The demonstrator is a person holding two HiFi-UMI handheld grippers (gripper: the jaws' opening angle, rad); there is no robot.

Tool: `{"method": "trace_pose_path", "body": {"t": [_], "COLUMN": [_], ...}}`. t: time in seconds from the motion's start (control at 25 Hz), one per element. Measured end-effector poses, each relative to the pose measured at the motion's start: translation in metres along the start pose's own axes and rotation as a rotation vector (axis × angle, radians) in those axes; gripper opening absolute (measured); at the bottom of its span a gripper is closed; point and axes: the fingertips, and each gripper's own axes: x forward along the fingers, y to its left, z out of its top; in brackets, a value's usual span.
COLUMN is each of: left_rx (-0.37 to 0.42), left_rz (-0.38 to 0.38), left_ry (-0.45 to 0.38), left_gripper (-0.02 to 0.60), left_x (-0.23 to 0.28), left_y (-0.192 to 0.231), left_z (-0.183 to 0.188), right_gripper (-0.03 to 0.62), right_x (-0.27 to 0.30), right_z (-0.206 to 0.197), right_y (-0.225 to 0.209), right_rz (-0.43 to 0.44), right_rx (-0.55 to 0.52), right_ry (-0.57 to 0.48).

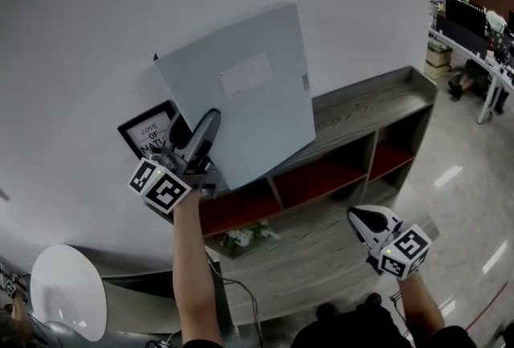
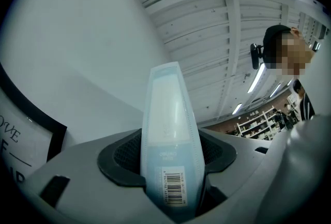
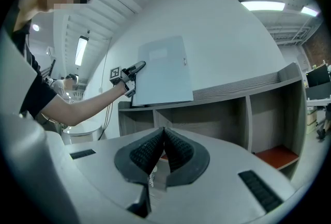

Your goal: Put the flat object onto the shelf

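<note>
The left claw [image 1: 207,125] is clamped on the flat object [image 1: 249,89], a pale grey file box, pinching its narrow spine near a lower corner. The box stands nearly upright over the top of the shelf [image 1: 361,109], toward that top's left end, its broad face close to the wall [image 1: 120,17]. From the right claw's side its lower edge looks level with the shelf top, but I can't tell whether it has touched down. A framed picture [image 1: 148,129] stands on the shelf top just left of the box, partly behind it.

To set it down well, I'd say: lower the bottom edge flat onto the shelf top, lean the box back against the wall, keep clear of the frame, and let go only once it stands by itself.

The right claw [image 1: 365,219] is closed on nothing, low in front of the shelf.
</note>
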Motion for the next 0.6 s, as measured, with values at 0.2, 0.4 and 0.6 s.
{"method": "trace_pose_path", "body": {"t": [0.2, 0.4, 0.6], "left_rx": [-0.003, -0.008, -0.015], "left_rz": [-0.012, -0.032, -0.049], "left_ry": [0.009, -0.008, -0.023], "left_gripper": [0.295, 0.299, 0.301], "left_x": [0.004, 0.002, 0.001], "left_y": [0.005, 0.012, 0.016], "left_z": [-0.005, -0.008, -0.012], "right_gripper": [0.012, 0.012, 0.013], "right_x": [0.002, 0.003, 0.005], "right_z": [0.0, -0.002, -0.005], "right_y": [-0.002, -0.006, -0.007], "right_rz": [0.0, -0.002, 0.004], "right_rx": [-0.004, -0.005, -0.005], "right_ry": [-0.002, 0.002, 0.008]}}
